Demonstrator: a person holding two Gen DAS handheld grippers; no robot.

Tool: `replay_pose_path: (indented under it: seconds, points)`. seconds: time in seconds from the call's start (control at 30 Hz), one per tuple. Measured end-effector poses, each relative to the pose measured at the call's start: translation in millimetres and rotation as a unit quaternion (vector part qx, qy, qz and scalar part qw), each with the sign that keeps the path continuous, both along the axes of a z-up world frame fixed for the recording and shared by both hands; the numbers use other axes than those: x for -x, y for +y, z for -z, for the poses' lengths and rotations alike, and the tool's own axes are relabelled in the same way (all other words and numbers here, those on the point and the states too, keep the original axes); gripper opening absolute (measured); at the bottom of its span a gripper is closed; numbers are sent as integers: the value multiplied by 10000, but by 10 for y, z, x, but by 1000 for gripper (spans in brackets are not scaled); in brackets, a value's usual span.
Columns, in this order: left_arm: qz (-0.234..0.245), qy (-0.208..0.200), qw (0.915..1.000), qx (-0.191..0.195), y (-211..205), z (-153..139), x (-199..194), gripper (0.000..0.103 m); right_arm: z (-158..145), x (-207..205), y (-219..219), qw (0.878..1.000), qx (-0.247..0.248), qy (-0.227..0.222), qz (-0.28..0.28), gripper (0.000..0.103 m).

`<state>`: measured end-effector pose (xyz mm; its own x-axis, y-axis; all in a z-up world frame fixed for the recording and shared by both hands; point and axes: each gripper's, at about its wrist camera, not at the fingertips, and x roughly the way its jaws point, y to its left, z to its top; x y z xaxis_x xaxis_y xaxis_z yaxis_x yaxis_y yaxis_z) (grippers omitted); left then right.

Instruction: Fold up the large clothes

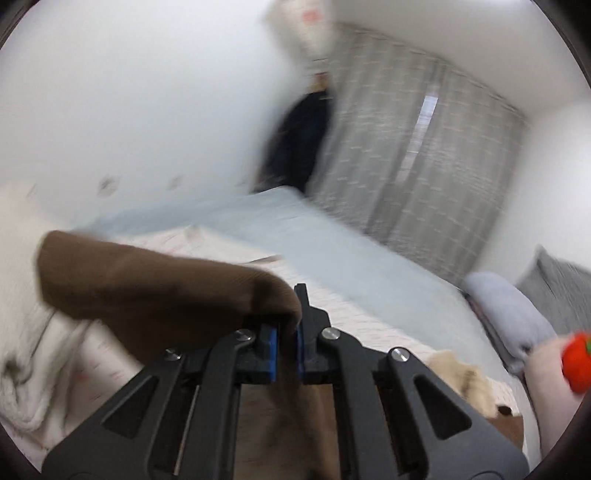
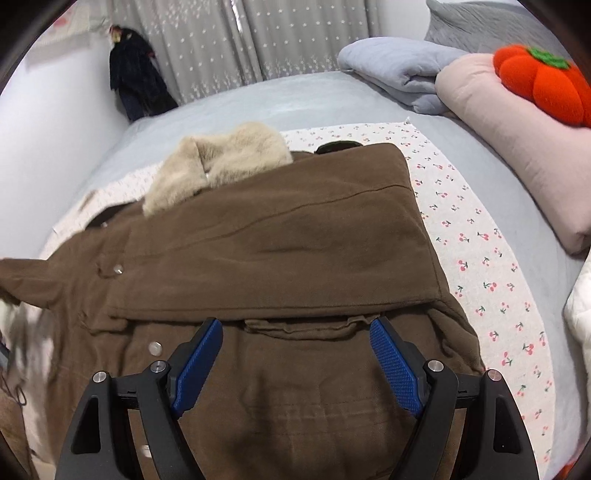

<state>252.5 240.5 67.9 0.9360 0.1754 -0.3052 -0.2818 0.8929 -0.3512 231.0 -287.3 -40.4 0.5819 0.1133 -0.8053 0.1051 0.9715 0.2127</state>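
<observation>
walls (image 1: 129,92): white | curtains (image 2: 295,37): grey, starred | bed (image 2: 295,99): pale blue

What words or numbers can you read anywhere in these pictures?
None can be read.
The brown coat shows no label or lettering.
The cherry-print sheet has only pictures.
The wall hanging has a pink mark, too blurred to read.

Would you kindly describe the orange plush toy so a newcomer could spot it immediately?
Start at the bed with its pale blue sheet, then look to its right side, where a pink pillow lies. The plush toy sits on it: round, bright orange, pumpkin-like with a green top, the only vivid thing among pastel bedding.
</observation>
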Motion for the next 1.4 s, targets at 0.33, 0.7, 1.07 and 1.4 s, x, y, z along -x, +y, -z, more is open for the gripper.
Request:
replay_pose_path:
  seconds: [0.33, 0.7, 1.07, 1.4]
  points:
    - [2520, 299, 9601, -1172, -2063, -170, -419, 9, -82, 27, -251, 9987, -441, -142, 234, 84]
    - [3867, 2555, 8747, -1414, -3146, 1511, -519, 44, -55, 2, -162, 9993, -363, -41, 61, 84]
    - [3725, 1898, 9003, -1211, -2049, 880, 306, 81, -45, -62, 326, 9987, 26, -91, -493, 84]
    - [2298, 1930, 9536, 222, -938, 1197, 3, 75, -248, 280, 1659, 9569, 1358, -988, -2370, 84]
